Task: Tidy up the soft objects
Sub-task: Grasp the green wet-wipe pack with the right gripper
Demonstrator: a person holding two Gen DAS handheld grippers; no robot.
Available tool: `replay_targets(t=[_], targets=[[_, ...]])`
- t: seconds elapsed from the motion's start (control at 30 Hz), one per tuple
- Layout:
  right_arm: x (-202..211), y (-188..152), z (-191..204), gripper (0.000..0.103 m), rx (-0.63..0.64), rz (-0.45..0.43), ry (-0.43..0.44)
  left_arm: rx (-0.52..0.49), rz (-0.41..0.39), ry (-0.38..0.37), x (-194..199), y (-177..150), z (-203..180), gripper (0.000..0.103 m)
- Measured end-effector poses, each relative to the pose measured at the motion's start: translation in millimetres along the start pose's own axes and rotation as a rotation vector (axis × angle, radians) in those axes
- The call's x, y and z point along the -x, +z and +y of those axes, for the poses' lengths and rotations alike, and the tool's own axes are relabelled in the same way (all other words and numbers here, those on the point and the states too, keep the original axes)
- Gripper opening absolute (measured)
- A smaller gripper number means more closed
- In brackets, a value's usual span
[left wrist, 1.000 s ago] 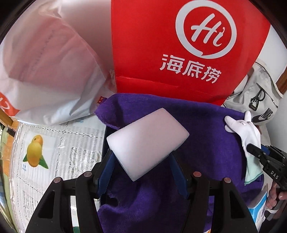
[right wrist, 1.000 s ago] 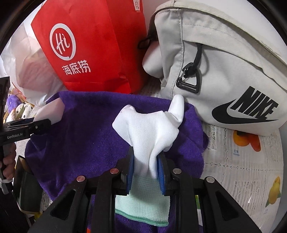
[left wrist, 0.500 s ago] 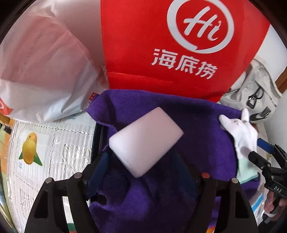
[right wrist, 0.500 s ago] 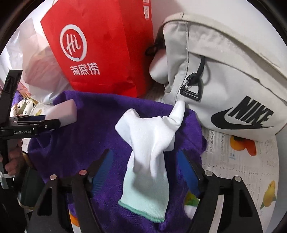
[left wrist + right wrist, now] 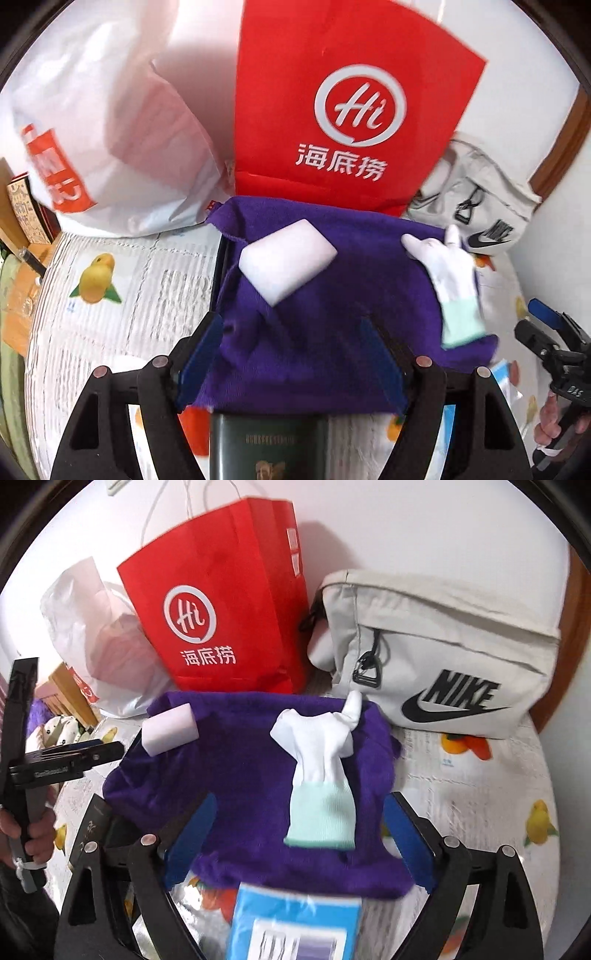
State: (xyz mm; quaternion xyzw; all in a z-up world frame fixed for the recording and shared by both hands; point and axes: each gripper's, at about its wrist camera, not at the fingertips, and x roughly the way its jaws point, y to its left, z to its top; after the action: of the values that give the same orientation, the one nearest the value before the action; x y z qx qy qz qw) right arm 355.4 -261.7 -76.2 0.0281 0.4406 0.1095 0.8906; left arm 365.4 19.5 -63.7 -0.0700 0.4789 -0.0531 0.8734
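A fruit-print counter (image 5: 480, 797) is seen below a white wall. A purple towel (image 5: 236, 760) carries a white glove (image 5: 317, 760) and foam block (image 5: 170, 729). The right claw (image 5: 299, 834) has just been opening, nothing between; the left claw (image 5: 291, 350) is spread, empty. The towel, overhanging boxes, could sag, sliding both off.

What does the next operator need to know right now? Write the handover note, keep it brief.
Left claw: open, empty, just released the white foam sponge block.
Right claw: open, jaws just widened off the white knit glove with mint cuff.
Both items lie apart on the purple fleece towel, sponge at its left side, glove at its right.
Done: both soft items placed.
Left: probably fold or wrap the towel; red paper bag and beige Nike pouch are untouched.
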Motion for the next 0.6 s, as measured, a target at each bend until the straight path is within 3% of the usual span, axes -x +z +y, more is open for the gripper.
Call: replay_targets(t=[0.23, 0.37, 0.43, 0.6], targets=[[52.3, -33.2, 24.8, 0.091, 0.023, -0.069, 0.020, 0.016, -0.013, 0.007, 39.0, -32.4, 16.8, 0.075], [76.2, -56.1, 35.1, 0.091, 0.027, -0.083, 0.076, 0.024, -0.027, 0.015, 57.9, -57.3, 24.1, 0.075], [87.9, -69.3, 42.8, 0.091, 0.037, -0.106, 0.056, 0.033, -0.053, 0.013, 68.8, -71.8, 28.7, 0.075], [99.0, -100.3, 59.8, 0.091, 0.033, -0.067, 0.093, 0.009, -0.056, 0.061, 87.6, -108.1, 32.8, 0.076]])
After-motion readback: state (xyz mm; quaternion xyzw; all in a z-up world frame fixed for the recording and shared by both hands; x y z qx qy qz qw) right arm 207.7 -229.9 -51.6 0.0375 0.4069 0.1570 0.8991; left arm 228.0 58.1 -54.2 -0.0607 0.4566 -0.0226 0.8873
